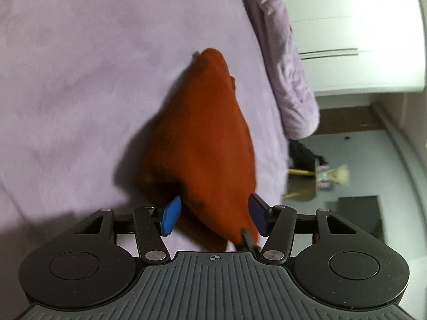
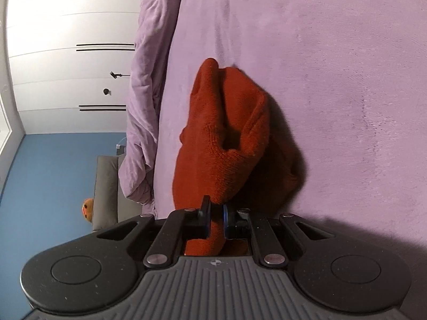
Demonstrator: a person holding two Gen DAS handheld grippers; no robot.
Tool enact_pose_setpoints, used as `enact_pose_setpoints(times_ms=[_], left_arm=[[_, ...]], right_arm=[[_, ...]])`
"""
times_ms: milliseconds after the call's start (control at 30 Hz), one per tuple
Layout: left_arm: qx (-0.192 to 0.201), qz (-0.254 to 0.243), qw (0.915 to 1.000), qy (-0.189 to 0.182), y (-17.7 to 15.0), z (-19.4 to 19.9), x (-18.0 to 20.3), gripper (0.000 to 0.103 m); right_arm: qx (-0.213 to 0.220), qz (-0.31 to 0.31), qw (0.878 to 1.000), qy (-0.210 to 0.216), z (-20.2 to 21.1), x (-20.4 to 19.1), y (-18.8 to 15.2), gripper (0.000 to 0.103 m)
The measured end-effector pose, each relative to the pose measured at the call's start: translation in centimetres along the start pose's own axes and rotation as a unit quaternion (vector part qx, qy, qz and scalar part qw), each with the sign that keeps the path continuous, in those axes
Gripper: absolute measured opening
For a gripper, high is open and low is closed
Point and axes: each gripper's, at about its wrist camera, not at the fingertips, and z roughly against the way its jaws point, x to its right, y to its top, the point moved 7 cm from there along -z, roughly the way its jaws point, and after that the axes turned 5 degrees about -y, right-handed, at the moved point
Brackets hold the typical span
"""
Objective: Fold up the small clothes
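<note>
**Rust-red garment lifted between two claws over the lilac bed**

In the left wrist view, the lilac bed cover (image 1: 93, 80) fills the left and centre, its edge running down the right side, where a bunched lilac blanket (image 1: 288, 74) hangs over. The left claw (image 1: 213, 217) stands about half open, its blue pads on either side of the rust-red garment (image 1: 202, 138); the right pad (image 1: 257, 213) lies against the cloth, while the left pad (image 1: 170, 214) sits at its edge, and whether it presses cannot be told. The garment rises from the claw to a peak and casts a shadow on the cover to its left. Beyond the bed's edge are white cabinet doors (image 1: 360, 26) and a grey floor.

In the right wrist view, white cabinet doors (image 2: 66, 53) and a blue floor (image 2: 53, 173) sit at the left, then the hanging blanket (image 2: 144, 93) along the bed's edge. The right claw (image 2: 215, 221) is nearly closed, pinching a fold of the garment (image 2: 226, 133) between its pads. The cloth bulges in thick folds above the claw, raised off the bed cover (image 2: 333, 80), which spreads out to the right.
</note>
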Motion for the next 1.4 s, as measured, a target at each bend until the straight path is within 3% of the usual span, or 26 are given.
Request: enact_pose_setpoints(times_ms=[67, 133, 200, 300, 333, 400, 433, 567, 600, 667, 733, 767, 867, 933, 1000, 1200, 1400], left_arm=[[0.011, 0.0, 0.9998, 0.018, 0.6, -0.4, -0.5, 0.058], [0.008, 0.012, 0.9995, 0.027, 0.8, -0.7, -1.1, 0.05], [0.021, -0.007, 0.9989, 0.04, 1.2, -0.4, -1.0, 0.039], [0.018, -0.032, 0.9974, 0.062, 1.3, -0.2, -1.0, 0.037], [0.015, -0.039, 0.9967, 0.069, 1.2, -0.3, -1.0, 0.037], [0.006, -0.059, 0.9942, 0.09, 1.1, -0.4, -0.8, 0.037], [0.004, -0.072, 0.9925, 0.099, 1.1, -0.4, -0.6, 0.037], [-0.011, -0.131, 0.9806, 0.145, 0.9, 0.3, 0.9, 0.039], [-0.009, -0.156, 0.9747, 0.16, 0.9, 0.7, 1.6, 0.05], [0.023, -0.223, 0.9543, 0.198, 1.0, 1.7, 3.1, 0.065], [0.05, -0.29, 0.9308, 0.217, 1.0, 2.0, 5.0, 0.068], [0.053, -0.31, 0.9237, 0.219, 0.9, 1.7, 5.7, 0.071], [0.026, -0.334, 0.9152, 0.223, 0.5, -0.3, 6.2, 0.072], [0.012, -0.342, 0.9032, 0.258, 0.4, -1.5, 5.5, 0.069], [0.002, -0.354, 0.8924, 0.279, 0.1, -2.3, 4.6, 0.072], [0.0, -0.38, 0.876, 0.297, -0.1, -2.8, 3.3, 0.082], [0.004, -0.4, 0.8623, 0.311, -0.7, -2.6, 2.9, 0.088]], right_arm=[[0.001, -0.001, 1.0, 0.002, -0.2, -0.1, 0.2, 0.008], [0.0, -0.003, 1.0, 0.011, 0.0, -0.2, 0.2, 0.008], [-0.004, -0.011, 0.999, 0.031, 0.0, -0.4, 0.2, 0.008], [-0.006, -0.006, 0.999, 0.039, -0.2, -0.6, 0.4, 0.008], [-0.006, 0.004, 1.0, 0.024, -0.3, -0.4, 0.4, 0.008], [0.0, 0.064, 0.996, -0.06, -0.7, 0.1, 0.4, 0.008], [0.006, 0.117, 0.987, -0.112, -0.9, 0.2, 0.2, 0.007], [0.024, 0.233, 0.957, -0.169, 0.0, -1.5, -0.8, 0.011], [0.031, 0.256, 0.949, -0.184, 0.5, -2.1, -0.9, 0.017], [0.066, 0.314, 0.923, -0.213, 1.8, -3.9, -1.1, 0.019], [0.098, 0.359, 0.899, -0.229, 2.5, -5.4, -1.4, 0.019], [0.11, 0.38, 0.89, -0.228, 2.6, -6.4, -1.6, 0.019], [0.112, 0.43, 0.868, -0.223, 1.6, -8.0, -2.5, 0.02], [0.102, 0.447, 0.859, -0.228, 0.2, -7.9, -2.8, 0.02], [0.079, 0.456, 0.847, -0.263, -1.3, -6.6, -2.7, 0.018], [0.073, 0.51, 0.81, -0.28, -1.8, -5.4, -3.3, 0.018], [0.069, 0.538, 0.792, -0.281, -2.8, -5.1, -3.6, 0.018]])
